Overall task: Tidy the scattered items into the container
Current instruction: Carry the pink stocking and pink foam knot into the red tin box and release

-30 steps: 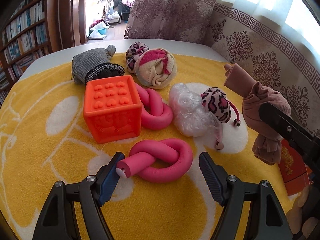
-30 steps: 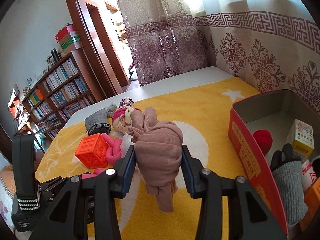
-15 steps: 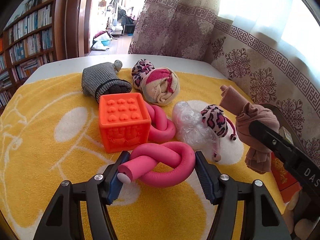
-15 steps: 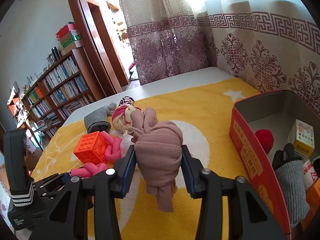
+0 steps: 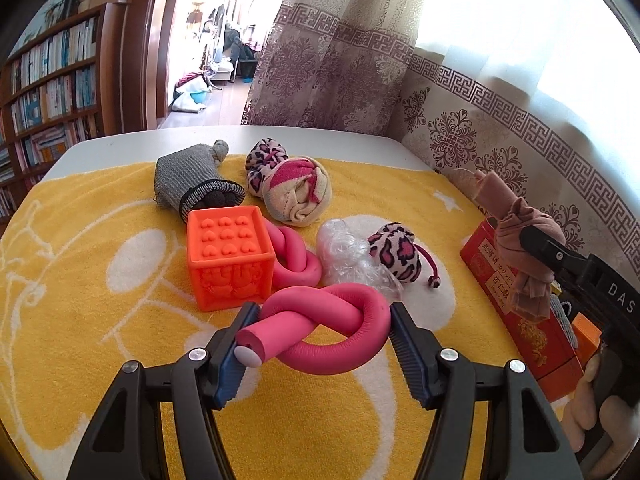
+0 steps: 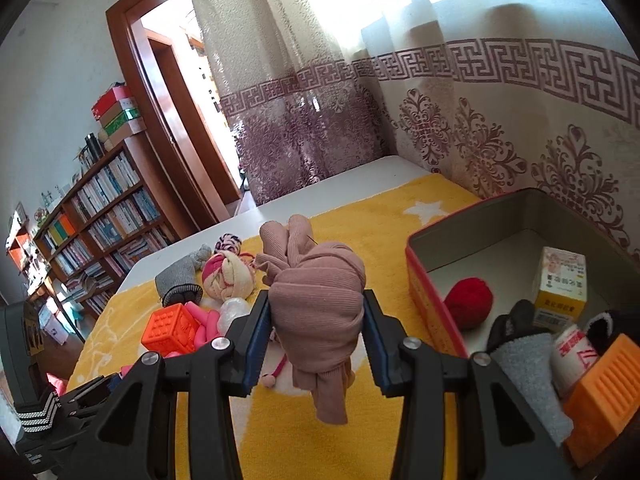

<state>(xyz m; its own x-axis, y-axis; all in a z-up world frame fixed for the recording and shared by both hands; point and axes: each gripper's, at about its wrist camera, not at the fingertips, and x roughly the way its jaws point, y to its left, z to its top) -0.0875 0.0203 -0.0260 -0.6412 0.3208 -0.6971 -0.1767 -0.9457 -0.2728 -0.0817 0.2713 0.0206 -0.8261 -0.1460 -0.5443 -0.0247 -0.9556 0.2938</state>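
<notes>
Right wrist view: right gripper point(image 6: 316, 322) clamps the knotted pink cloth point(image 6: 318, 304), red tin point(image 6: 436, 304) just right; left gripper point(image 5: 316, 340) pinches the pink foam knot point(image 5: 332, 328).

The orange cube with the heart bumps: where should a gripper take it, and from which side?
Grip the orange cube across its two flat side walls, coming down from above. Its heart-studded top faces up and is clear. A pink foam knot presses its right side and a grey sock sits close behind, so a level approach looks crowded. Both grippers are full now.
</notes>
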